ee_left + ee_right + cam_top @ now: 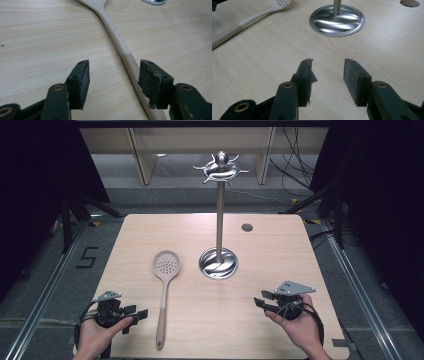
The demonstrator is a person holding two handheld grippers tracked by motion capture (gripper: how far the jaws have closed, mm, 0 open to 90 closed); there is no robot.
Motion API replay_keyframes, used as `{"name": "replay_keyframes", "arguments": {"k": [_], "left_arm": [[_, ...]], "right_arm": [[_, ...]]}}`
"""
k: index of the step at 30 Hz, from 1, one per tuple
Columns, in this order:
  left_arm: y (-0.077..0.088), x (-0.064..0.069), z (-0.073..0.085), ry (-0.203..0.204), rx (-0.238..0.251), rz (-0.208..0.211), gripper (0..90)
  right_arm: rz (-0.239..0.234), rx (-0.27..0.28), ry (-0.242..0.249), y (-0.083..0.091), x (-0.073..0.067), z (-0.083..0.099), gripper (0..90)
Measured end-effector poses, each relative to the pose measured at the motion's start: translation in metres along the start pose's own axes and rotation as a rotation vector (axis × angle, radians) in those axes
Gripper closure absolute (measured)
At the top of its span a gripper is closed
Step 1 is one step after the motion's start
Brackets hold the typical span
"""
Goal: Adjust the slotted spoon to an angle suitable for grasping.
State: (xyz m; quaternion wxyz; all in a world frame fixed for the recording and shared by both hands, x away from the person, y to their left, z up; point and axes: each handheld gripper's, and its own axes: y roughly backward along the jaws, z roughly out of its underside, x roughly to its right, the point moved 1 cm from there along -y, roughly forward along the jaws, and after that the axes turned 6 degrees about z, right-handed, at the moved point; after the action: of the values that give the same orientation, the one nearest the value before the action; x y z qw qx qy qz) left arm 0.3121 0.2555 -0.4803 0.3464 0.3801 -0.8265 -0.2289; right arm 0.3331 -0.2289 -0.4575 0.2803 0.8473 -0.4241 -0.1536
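Skimmer spoon [165, 285]: lies flat on the table [270, 320], perforated head beside the utensil stand [219, 215], handle running back toward you. Left tool [134, 315]: spread, empty, handle just off its one jaw. Right tool [265, 299]: spread, empty, well apart. You centre the left jaws across the handle, lower level, then pinch squarely so it cannot roll.

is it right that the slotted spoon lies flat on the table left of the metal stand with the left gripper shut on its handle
Not quite: the left gripper is open, its jaws apart with the slotted spoon handle untouched, as the left gripper view shows. The spoon does lie flat on the table, left of the metal stand.
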Motion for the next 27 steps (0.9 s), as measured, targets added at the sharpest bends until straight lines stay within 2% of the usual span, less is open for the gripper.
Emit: {"name": "replay_keyframes", "arguments": {"k": [2, 3, 4, 6, 7, 9, 11, 12, 13, 14, 16, 17, 19, 21, 23, 24, 25, 26, 27], "left_arm": [[0.0, 0.003, -0.001, 0.003, 0.01, 0.008, 48.7], [0.001, 0.005, -0.002, -0.011, 0.006, 0.007, 48.7], [0.001, 0.007, -0.004, -0.027, 0.004, 0.012, 53.1], [0.001, 0.014, -0.007, -0.066, 0.011, 0.012, 63.6], [0.002, 0.016, -0.009, -0.102, -0.012, 0.014, 68.4], [0.0, 0.026, -0.012, -0.141, 0.006, 0.023, 79.8], [-0.003, 0.036, -0.015, -0.198, 0.008, 0.052, 89.1], [-0.005, 0.04, -0.016, -0.222, -0.017, 0.062, 89.1], [-0.007, 0.045, -0.016, -0.237, -0.031, 0.07, 89.2], [-0.009, 0.05, -0.016, -0.249, -0.048, 0.088, 89.3], [-0.014, 0.059, -0.017, -0.278, -0.096, 0.103, 89.3], [-0.018, 0.064, -0.017, -0.28, -0.117, 0.119, 89.3], [-0.026, 0.072, -0.018, -0.313, -0.17, 0.138, 89.3], [-0.036, 0.08, -0.017, -0.325, -0.203, 0.119, 89.4], [-0.043, 0.085, -0.017, -0.381, -0.252, 0.106, 89.4], [-0.048, 0.088, -0.015, -0.37, -0.267, 0.09, 89.4], [-0.05, 0.089, -0.015, -0.389, -0.298, 0.089, 89.4], [-0.056, 0.09, -0.013, -0.394, -0.342, 0.079, 89.4], [-0.056, 0.09, -0.013, -0.394, -0.342, 0.079, 89.4]], "right_arm": [[0.002, 0.01, -0.007, -0.001, 0.001, 0.0, 60.0], [0.002, 0.01, -0.007, -0.001, 0.001, 0.0, 60.0], [0.007, 0.008, 0.003, -0.001, 0.002, 0.0, 60.1], [0.001, 0.002, -0.001, -0.002, 0.003, 0.001, 60.2], [-0.017, -0.005, 0.004, -0.002, 0.004, 0.001, 60.2], [-0.001, -0.006, -0.004, -0.001, 0.003, 0.001, 60.1], [-0.002, -0.019, -0.018, -0.003, -0.002, -0.001, 59.8], [-0.002, -0.019, -0.018, -0.003, -0.002, -0.001, 59.8], [0.011, -0.016, 0.01, -0.003, -0.001, -0.002, 59.8], [0.016, -0.017, 0.018, -0.005, -0.003, -0.002, 59.8], [0.012, -0.029, 0.018, -0.004, -0.003, -0.002, 59.8], [0.015, -0.025, 0.021, -0.004, -0.003, -0.003, 59.8], [0.025, -0.014, 0.004, -0.004, -0.006, -0.004, 59.8], [0.025, -0.024, 0.014, -0.004, -0.006, -0.004, 59.7], [0.026, -0.014, 0.029, -0.004, -0.003, -0.003, 59.8], [0.014, -0.009, 0.021, -0.005, -0.003, -0.003, 59.7], [0.031, -0.009, 0.031, -0.004, -0.002, -0.003, 59.7], [0.027, -0.011, 0.028, -0.004, -0.002, -0.002, 59.7], [0.027, -0.011, 0.028, -0.004, -0.002, -0.002, 59.7]]}}
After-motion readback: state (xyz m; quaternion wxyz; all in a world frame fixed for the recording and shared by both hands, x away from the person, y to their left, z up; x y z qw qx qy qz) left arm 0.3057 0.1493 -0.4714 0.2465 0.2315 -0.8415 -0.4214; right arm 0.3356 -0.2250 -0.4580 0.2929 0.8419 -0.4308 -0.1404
